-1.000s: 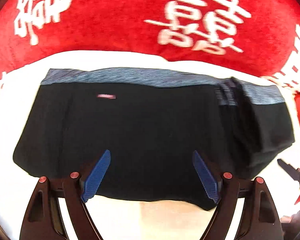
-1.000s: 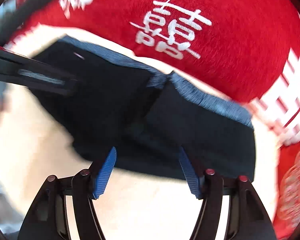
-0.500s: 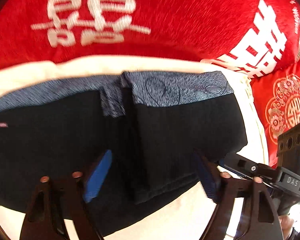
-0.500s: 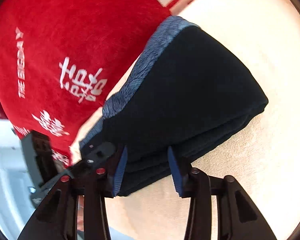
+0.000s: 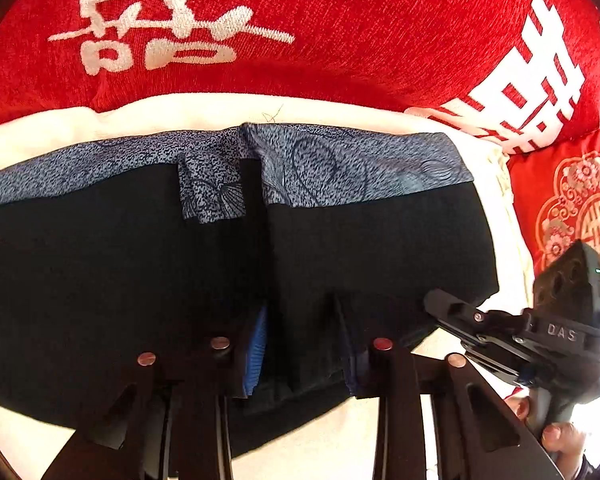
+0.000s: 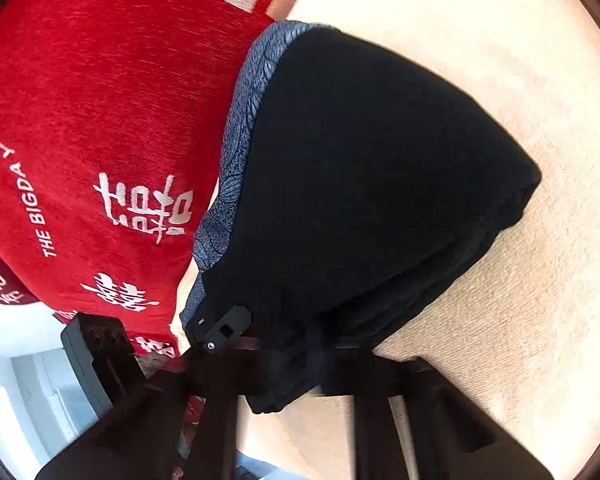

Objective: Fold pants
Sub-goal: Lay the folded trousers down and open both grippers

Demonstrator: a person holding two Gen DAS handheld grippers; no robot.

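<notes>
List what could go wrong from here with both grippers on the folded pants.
1. The left gripper bites only the near edge of the pants, so lower layers may slip free.
2. The right gripper grips the stacked end; the layers could splay.
3. The patterned waistband overlaps unevenly and may bunch further.

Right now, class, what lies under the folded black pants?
The pants rest on a cream surface, which shows all around them. Behind them lies a red blanket. Whatever is directly beneath the folds is covered.
</notes>
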